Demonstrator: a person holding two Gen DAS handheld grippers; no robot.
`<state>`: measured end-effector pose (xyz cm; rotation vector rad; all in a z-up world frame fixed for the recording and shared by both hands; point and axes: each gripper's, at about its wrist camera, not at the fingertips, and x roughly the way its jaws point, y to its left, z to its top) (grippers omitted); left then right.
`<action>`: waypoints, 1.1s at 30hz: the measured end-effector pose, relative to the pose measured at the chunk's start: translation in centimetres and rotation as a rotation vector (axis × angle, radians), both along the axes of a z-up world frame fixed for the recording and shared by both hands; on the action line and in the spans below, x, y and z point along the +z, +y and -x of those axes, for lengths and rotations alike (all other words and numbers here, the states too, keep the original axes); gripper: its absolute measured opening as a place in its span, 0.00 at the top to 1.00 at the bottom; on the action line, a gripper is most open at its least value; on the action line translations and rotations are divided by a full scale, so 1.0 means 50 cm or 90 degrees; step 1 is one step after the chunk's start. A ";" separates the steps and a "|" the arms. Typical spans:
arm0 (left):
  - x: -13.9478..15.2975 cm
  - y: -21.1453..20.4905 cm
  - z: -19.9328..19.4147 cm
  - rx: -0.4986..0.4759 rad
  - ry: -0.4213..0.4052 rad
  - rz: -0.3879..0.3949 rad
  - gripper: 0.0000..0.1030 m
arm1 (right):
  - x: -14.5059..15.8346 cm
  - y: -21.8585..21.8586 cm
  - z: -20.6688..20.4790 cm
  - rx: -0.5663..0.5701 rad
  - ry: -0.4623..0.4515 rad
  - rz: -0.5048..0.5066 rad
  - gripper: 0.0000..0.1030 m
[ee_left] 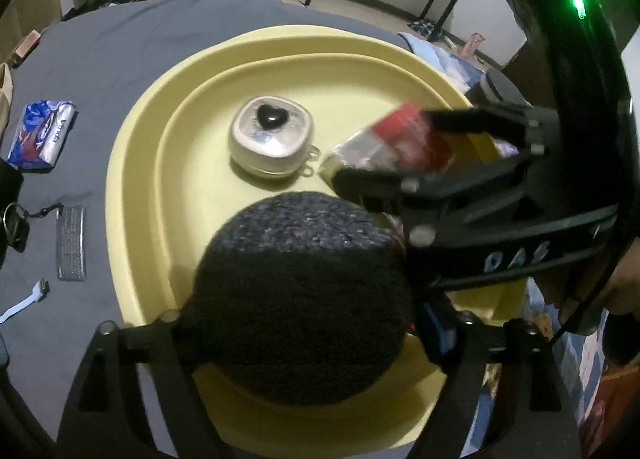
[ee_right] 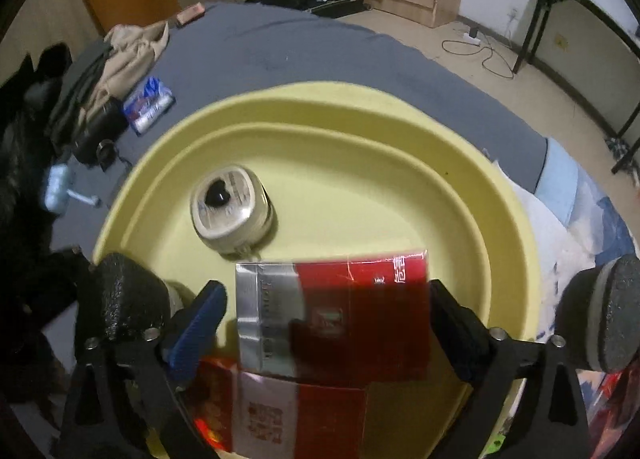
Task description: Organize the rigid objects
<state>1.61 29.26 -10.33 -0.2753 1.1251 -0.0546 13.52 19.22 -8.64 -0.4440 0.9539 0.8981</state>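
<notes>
Left wrist view: large pale-yellow oval plastic basin [ee_left: 132, 163] sits on grey bedsheet [ee_left: 120, 51]. Inside basin, toward its far half, a small cream rounded-square case with a black heart on its lid [ee_left: 270, 141]. Left gripper [ee_left: 320, 339] hangs over the basin's near rim, jaws spread; nothing seen pinched, though a dark foam pad [ee_left: 296, 299] hides most of the gap. Right gripper [ee_left: 384, 151] reaches in from the basin's right side with a red-and-silver cigarette pack [ee_left: 400, 139] between its spread jaws. Blue-and-white tissue packet [ee_left: 42, 135] and grey woven strap [ee_left: 72, 243] lie outside the basin, to its left

Right wrist view: right gripper [ee_right: 324, 323] over the basin's [ee_right: 516, 235] near half, jaws spread wide, gaps showing either side of the pack [ee_right: 352, 311]. Heart case [ee_right: 230, 211] just beyond the pack. A second red-and-white box [ee_right: 280, 411] lies under the pack at the basin's near edge
</notes>
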 end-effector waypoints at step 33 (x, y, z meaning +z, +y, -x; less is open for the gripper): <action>0.049 -0.453 -0.253 -0.211 -0.002 -0.098 0.00 | 0.028 -0.783 -0.003 -0.377 -0.009 -0.016 0.00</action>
